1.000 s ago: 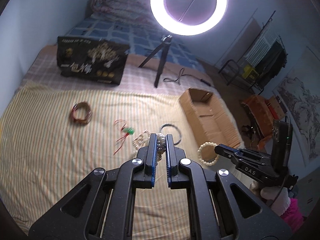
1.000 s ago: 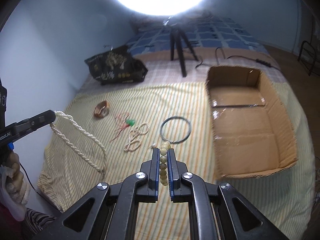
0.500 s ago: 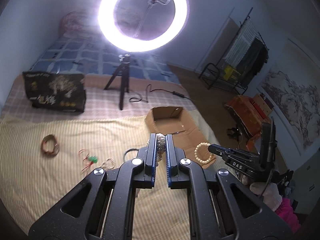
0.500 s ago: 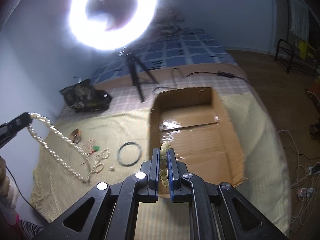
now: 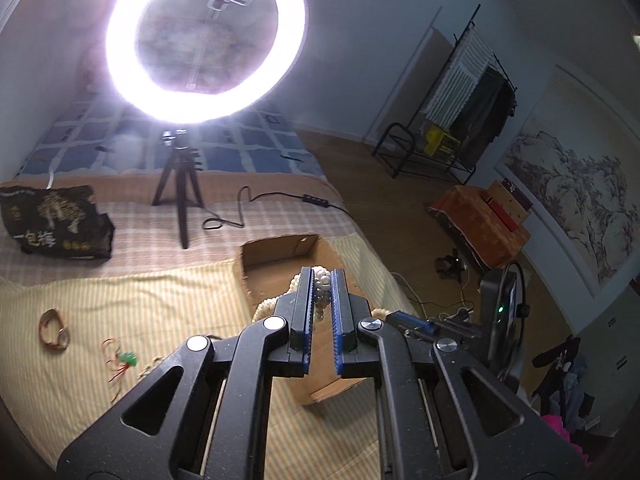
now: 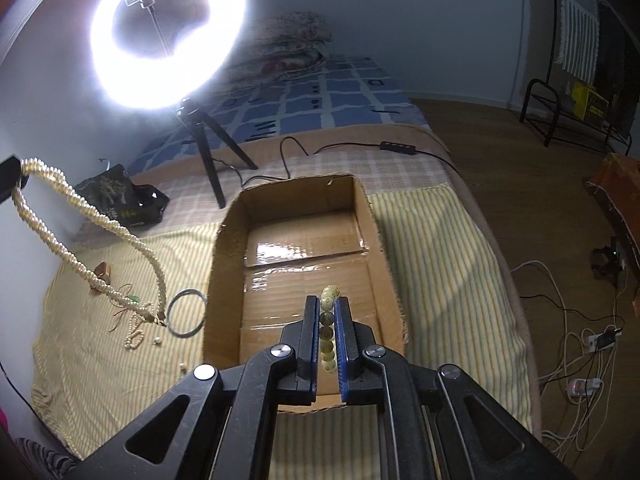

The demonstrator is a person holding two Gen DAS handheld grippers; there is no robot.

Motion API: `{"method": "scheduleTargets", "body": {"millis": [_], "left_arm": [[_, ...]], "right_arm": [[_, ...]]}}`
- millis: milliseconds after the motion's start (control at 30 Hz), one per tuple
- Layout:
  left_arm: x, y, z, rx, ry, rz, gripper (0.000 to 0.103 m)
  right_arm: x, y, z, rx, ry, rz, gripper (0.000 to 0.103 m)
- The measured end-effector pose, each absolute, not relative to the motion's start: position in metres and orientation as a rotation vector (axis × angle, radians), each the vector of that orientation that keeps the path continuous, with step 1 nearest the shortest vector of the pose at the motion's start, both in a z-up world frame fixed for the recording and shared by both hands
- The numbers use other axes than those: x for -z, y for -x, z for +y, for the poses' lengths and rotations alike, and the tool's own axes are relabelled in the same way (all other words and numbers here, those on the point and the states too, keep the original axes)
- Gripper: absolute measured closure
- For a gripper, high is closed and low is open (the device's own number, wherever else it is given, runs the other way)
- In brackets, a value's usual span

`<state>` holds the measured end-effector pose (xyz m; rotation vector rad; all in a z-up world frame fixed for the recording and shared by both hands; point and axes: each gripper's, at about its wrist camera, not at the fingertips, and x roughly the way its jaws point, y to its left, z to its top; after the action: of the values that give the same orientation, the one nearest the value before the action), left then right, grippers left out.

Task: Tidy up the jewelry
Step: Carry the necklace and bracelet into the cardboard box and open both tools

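My left gripper is shut on a twisted pearl necklace, which hangs in a long loop in the right wrist view, left of the open cardboard box. My right gripper is shut on a cream bead bracelet and holds it above the box's near half. The box lies just beyond my left fingertips. On the striped yellow sheet lie a dark bangle, a small pearl strand, a red cord with a green charm and a brown bracelet.
A lit ring light on a black tripod stands behind the box with its cable trailing right. A black printed bag lies at the back left. The bed edge drops to a wooden floor with cables on the right.
Both grippers have moved right and up with their jewelry. The right gripper now sits over the box's near half, and the left has closed in on the box.
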<state>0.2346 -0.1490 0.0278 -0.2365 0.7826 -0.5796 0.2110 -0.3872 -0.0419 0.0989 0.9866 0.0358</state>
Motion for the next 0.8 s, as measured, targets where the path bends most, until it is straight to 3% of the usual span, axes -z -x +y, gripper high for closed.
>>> {"method": "scheduleTargets", "body": {"millis": [300,633,667,700,733,800], "left_arm": [[-0.029,-0.251,-0.185,0.6,0.227,0.784,0.097],[0.01,-0.261,-0.205,0.601,0.211,0.879,0.097],[0.012,-0.261,-0.206,0.6,0.209,0.884,0.097],[0.013,-0.261,-0.206,0.594,0.203,0.883,0.097],[0.013,-0.261,-0.207,0.587,0.193,0.886,0.096],[0.013,-0.261,-0.208,0.574,0.183,0.889,0.075]], "right_arm": [[0.053,-0.215,-0.403,-0.019,-0.108,1.006,0.098],[0.066,-0.217,-0.412,-0.025,-0.135,1.032,0.097],[0.066,-0.217,-0.412,-0.022,-0.134,1.027,0.09],[0.065,-0.217,-0.412,-0.02,-0.133,1.023,0.072],[0.064,-0.217,-0.413,-0.017,-0.133,1.017,0.063],[0.062,-0.215,-0.413,-0.008,-0.126,1.001,0.036]]}}
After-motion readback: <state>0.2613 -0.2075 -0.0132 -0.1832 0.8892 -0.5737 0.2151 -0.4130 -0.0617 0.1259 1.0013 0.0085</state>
